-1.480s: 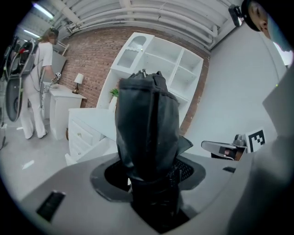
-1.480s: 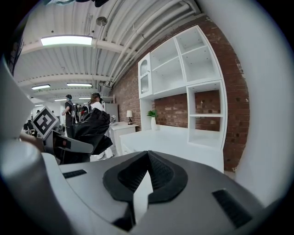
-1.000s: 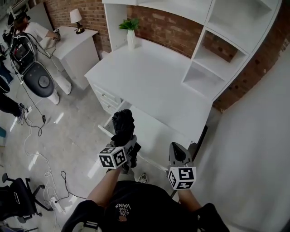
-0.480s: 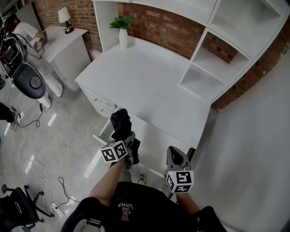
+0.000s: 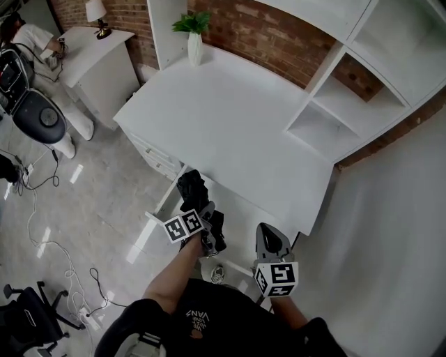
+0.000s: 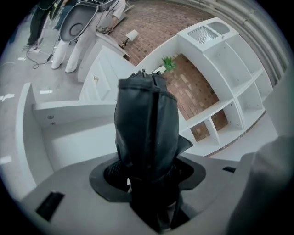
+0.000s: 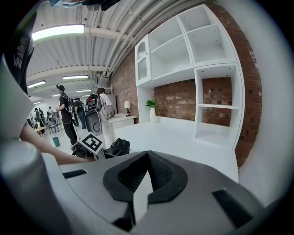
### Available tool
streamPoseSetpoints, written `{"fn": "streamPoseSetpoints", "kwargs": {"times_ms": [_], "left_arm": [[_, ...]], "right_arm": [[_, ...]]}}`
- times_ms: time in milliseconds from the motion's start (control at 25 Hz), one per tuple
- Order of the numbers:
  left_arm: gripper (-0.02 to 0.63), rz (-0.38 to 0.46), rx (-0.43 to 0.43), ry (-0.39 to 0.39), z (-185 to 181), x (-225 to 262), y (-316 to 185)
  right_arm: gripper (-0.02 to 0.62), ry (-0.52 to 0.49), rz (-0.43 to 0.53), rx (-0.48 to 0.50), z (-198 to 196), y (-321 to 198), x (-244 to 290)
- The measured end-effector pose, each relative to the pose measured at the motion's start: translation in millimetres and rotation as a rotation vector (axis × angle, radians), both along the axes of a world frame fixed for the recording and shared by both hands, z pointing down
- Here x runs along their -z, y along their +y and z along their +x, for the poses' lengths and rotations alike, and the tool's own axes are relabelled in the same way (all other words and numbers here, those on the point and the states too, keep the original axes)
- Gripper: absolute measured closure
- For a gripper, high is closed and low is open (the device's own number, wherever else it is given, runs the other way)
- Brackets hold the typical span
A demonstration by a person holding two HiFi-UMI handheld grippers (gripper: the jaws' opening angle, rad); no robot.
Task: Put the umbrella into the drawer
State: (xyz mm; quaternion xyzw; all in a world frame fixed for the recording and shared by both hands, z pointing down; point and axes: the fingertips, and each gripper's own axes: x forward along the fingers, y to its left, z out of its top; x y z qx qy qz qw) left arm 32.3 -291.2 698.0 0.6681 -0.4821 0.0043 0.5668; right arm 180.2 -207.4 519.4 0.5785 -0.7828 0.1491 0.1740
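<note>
The black folded umbrella [image 5: 189, 187] sticks out forward from my left gripper [image 5: 200, 211], which is shut on its near end. It hangs over the left part of the open white drawer [image 5: 245, 210] below the desk [image 5: 223, 118] front edge. In the left gripper view the umbrella [image 6: 147, 121] rises from between the jaws of the left gripper [image 6: 149, 183], with the drawer's inside wall [image 6: 76, 142] behind it. My right gripper [image 5: 271, 236] is to the right, near the drawer's front, shut and holding nothing. The right gripper [image 7: 146, 154] faces across the desk top.
A plant in a white vase [image 5: 194, 40] stands at the desk's far left corner. White shelving [image 5: 352, 87] fills the desk's right side. A side table with a lamp [image 5: 96, 15], a seat [image 5: 42, 115], floor cables [image 5: 49, 237] and an office chair [image 5: 28, 321] lie left.
My left gripper has sunk toward the drawer with the umbrella and rolled. The right gripper has shifted only slightly. The head view has swung a little.
</note>
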Motion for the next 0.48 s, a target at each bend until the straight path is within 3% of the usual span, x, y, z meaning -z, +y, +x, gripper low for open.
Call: {"fn": "streamPoseSetpoints", "kwargs": {"times_ms": [280, 480], "left_arm": [[0.373, -0.141, 0.007, 0.025, 0, -42, -10], [0.373, -0.198, -0.006, 0.016, -1, -68, -17]], "right_arm": [[0.595, 0.0, -0.04, -0.017, -12, -17, -10], [0.595, 0.01, -0.068, -0.03, -18, -28, -20]]}}
